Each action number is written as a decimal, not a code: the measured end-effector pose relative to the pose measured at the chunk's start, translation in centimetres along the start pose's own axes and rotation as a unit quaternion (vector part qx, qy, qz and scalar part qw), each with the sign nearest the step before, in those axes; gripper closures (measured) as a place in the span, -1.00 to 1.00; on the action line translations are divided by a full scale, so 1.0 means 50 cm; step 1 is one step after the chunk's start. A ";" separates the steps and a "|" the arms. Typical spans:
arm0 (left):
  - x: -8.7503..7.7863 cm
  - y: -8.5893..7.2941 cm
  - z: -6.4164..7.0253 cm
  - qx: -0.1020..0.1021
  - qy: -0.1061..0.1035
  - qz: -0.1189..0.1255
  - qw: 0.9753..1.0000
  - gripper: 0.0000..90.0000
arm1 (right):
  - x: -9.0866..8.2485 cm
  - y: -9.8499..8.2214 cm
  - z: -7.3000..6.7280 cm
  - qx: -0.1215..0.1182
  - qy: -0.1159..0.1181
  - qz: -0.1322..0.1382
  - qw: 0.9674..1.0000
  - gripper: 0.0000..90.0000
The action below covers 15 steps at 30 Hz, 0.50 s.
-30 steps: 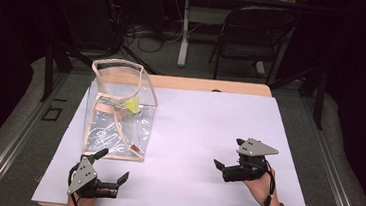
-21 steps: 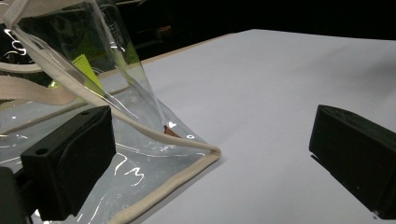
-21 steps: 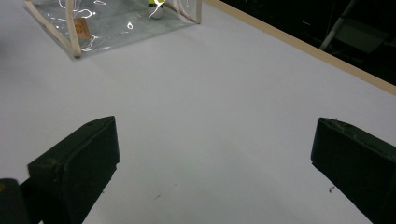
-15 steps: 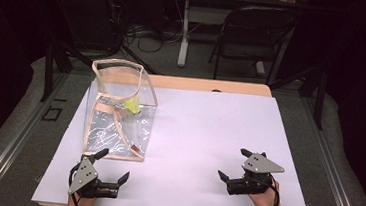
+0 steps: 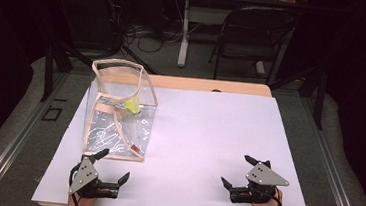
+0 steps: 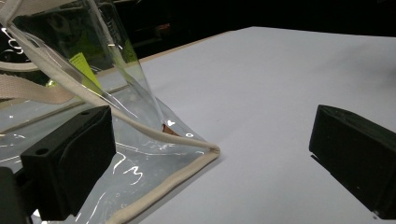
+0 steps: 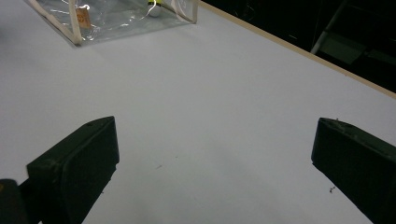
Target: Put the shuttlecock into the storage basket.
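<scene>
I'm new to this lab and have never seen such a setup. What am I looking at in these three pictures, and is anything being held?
No robot here: a person sits at the near edge of the table and holds a hand tool with two black jaws in each hand, the left gripper and the right gripper. The high view is taken by a fixed camera above, looking down on the table. The other two views come from small cameras riding on each gripper, so its own jaws rise from the bottom of the picture. On the white surface stands a clear plastic bag with beige trim and straps; something yellow-green sits inside it. The left gripper's jaws are near the bag's front corner. Both grippers are open and hold nothing.
</scene>
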<state>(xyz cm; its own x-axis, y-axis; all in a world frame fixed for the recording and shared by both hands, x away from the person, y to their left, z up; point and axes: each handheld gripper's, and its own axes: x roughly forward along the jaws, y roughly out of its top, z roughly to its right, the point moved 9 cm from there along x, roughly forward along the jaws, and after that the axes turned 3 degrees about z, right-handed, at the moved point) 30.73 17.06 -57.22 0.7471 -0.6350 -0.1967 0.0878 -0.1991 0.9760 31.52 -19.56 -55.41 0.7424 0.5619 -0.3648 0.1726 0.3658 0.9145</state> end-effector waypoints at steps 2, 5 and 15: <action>0.000 0.000 0.000 0.000 0.000 0.000 1.000 -0.99 | -0.005 -0.004 -0.003 0.000 -0.002 0.002 1.000 -1.00; 0.001 0.000 0.000 0.000 0.000 -0.001 1.000 -0.99 | -0.011 -0.010 -0.007 -0.006 -0.007 0.006 1.000 -1.00; 0.000 0.000 0.001 0.003 -0.001 -0.001 1.000 -0.99 | -0.017 -0.022 -0.015 -0.012 -0.015 0.008 1.000 -1.00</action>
<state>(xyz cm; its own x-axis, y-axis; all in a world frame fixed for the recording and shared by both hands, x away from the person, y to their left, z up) 30.72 17.02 -57.24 0.7458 -0.6358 -0.1988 0.0858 -0.2043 0.9751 30.21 -19.87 -56.27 0.7643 0.5455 -0.3438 0.1452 0.3739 0.9160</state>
